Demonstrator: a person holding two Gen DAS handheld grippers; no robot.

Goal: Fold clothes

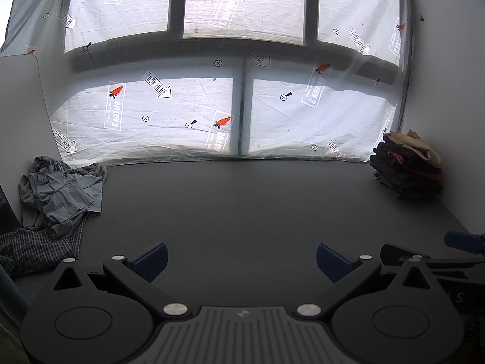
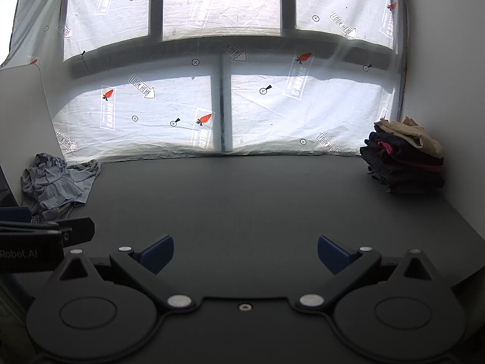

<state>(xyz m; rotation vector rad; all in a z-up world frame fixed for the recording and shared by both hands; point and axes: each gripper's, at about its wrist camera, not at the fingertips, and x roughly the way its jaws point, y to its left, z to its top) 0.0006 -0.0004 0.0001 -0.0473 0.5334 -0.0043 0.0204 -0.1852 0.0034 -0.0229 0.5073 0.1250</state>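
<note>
Both sets of jaws spread wide, nothing between them. Left gripper (image 1: 241, 259) and right gripper (image 2: 245, 253) hover side by side over the bare middle of the dark grey matte table (image 1: 242, 206), blue pads clear of the surface.

Unfolded work sits far left: crumpled grey-blue jersey garment (image 1: 62, 191) heaped against the wall, draped partly over a dark checked woven garment (image 1: 33, 251) nearer the front edge. Far right corner: neat stack of folded dark clothes with a tan piece on top (image 1: 407, 166), looks like finished output. Behind it all, a translucent white printed sheet (image 1: 169, 112) covers the window.

My read: between items, next step is fetching a piece from the left heap.

How to do it well:
- Left gripper is the closer one; take the grey-blue piece, since it lies on top.
- Pinch a single layer at a hem or shoulder seam, not a bunched fold, else the checked one probably drags along.
- Lift, carry to the bare centre, bring the right gripper to a second corner, spread flat before any fold.
- Keep clear of the finished stack.
</note>
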